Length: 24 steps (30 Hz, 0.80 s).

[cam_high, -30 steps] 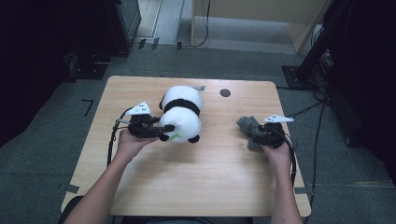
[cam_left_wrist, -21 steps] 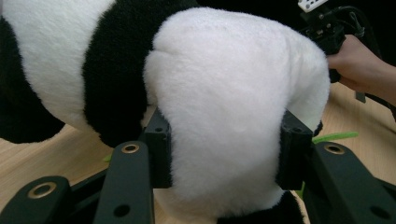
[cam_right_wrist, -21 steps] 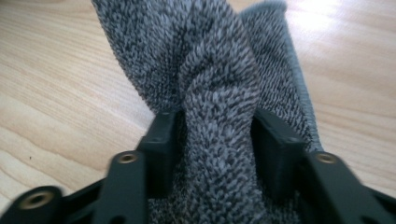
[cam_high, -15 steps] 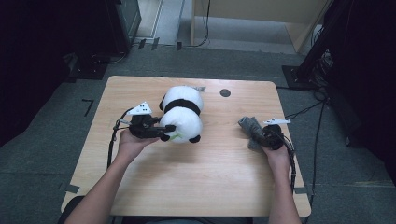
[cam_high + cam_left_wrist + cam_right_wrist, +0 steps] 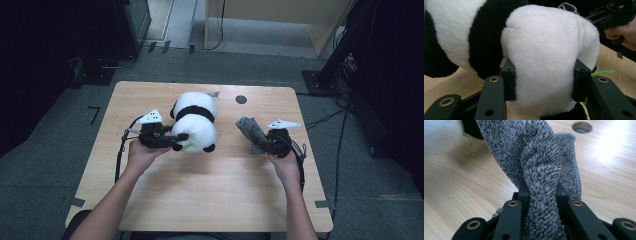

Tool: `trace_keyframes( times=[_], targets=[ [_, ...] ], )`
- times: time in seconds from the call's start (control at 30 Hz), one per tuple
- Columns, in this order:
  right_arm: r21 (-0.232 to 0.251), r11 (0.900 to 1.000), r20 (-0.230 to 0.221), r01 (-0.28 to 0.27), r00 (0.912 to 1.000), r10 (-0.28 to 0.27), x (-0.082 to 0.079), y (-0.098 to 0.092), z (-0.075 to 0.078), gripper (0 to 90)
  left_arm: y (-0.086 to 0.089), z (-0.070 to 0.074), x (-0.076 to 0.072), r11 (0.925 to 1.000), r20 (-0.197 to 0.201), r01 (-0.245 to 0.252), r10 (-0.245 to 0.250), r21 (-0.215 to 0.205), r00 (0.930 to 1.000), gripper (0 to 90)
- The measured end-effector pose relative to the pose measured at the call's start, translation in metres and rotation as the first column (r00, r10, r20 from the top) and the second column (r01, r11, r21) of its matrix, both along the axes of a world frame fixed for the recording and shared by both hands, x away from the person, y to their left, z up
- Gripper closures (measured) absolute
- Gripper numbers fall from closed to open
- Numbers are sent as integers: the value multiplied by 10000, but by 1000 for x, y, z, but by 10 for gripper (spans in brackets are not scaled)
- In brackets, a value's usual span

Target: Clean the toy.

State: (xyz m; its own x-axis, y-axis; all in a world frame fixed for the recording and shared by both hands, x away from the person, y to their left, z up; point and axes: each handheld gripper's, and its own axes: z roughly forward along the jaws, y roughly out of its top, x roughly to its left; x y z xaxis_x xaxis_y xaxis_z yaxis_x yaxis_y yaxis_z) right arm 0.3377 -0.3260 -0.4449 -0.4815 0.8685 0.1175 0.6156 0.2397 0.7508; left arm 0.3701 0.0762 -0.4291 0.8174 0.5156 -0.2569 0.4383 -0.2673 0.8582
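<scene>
At frame right, the right claw [image 5: 256, 141] has just closed on the cloth [image 5: 248, 128] and lifted it; the left claw [image 5: 178, 141] keeps clamping the panda [image 5: 196, 125], ready for wiping.

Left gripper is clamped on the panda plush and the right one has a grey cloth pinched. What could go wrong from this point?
1. The left gripper squeezes only soft fur on the panda plush; the toy could slip or roll out if the cloth pushes against it.
2. The right gripper pinches one bunched fold of the grey cloth; the rest hangs loose and may pull free or drag across the table.
3. The cloth's loose end could snag near the table's round hole.
</scene>
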Motion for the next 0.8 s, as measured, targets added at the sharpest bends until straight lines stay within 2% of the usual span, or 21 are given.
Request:
trace_keyframes(
  times=[0.17, 0.23, 0.37, 0.47, 0.53, 0.67, 0.8],
  targets=[
    [598, 9974, 175, -412, 9990, 402, -3, 14, 15, 754, -3, 0, -3, 10000, -1, -3, 3, 61, 10000, 518],
    [840, 9930, 424, -828, 9959, 795, -7, 22, 25, 755, -5, 0, -4, 9999, -19, 1, -1, 118, 10000, 518],
    [996, 9844, 891, -1449, 9867, 1362, -14, 41, 44, 755, -7, -1, -7, 10000, -157, -74, 74, 18, 9998, 518],
    [929, 9785, 1213, -1842, 9775, 1725, -18, 57, 56, 754, -8, -2, -8, 10000, -169, -19, 20, 20, 9999, 516],
    [1102, 9723, 1312, -2060, 9727, 1912, -20, 65, 61, 754, -15, -2, -13, 9994, 35, 19, -20, 341, 10000, 515],
    [1125, 9628, 1520, -2458, 9618, 2278, -22, 82, 65, 754, -21, -4, -17, 9994, -26, 185, -185, 284, 9998, 514],
    [1073, 9492, 1889, -2959, 9434, 2728, -28, 102, 66, 755, -28, -5, -22, 9990, 105, 100, -104, 429, 9999, 515]
  ],
)
